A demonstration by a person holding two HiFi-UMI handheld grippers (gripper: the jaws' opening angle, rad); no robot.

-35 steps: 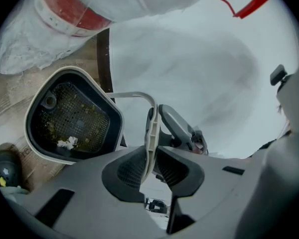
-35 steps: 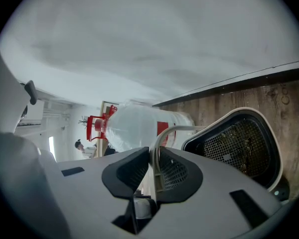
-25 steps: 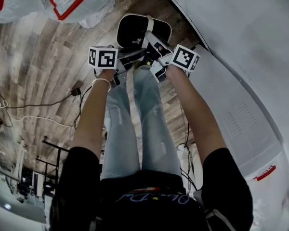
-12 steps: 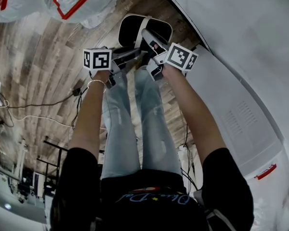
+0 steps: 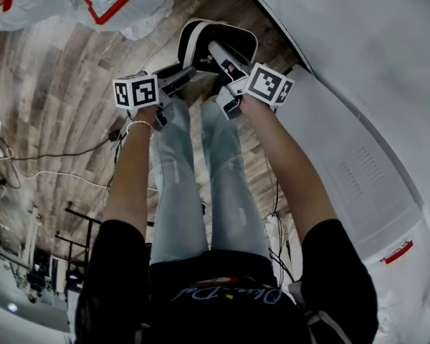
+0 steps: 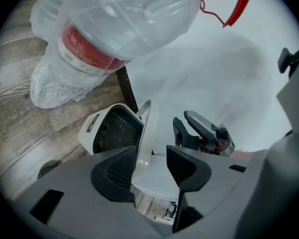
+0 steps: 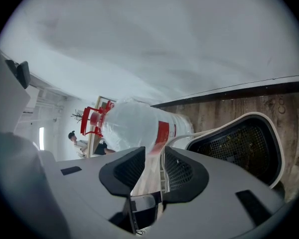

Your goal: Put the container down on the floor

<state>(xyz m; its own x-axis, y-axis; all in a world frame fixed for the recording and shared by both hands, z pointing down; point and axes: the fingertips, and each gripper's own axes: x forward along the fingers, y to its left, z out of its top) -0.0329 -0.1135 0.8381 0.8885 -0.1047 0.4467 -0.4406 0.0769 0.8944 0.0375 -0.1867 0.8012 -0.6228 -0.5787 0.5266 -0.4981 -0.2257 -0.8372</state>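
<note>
The container [image 5: 199, 40], a white oval bin with a black mesh inside, lies low over the wood floor beside the wall. In the left gripper view the container [image 6: 107, 131] shows its thin white rim standing between the pads of my left gripper [image 6: 149, 166]. Those jaws have just been opening and now stand wide, so the pads do not press on the rim. My left gripper [image 5: 180, 75] sits at the container's near left edge. My right gripper [image 5: 219, 53] reaches over the near rim, and my right gripper [image 7: 153, 168] is shut on the thin white edge of the container [image 7: 239, 148].
A big clear water bottle [image 5: 107, 2] with a red label and red handle lies on the floor to the left of the container. A white wall and panel [image 5: 358, 163] run along the right. Cables [image 5: 57, 156] trail over the floor, and the person's legs [image 5: 201, 185] stand below.
My left gripper has slid left and a little down the picture, away from the right one, and its jaws have opened. The container has shifted slightly. My right gripper has barely moved.
</note>
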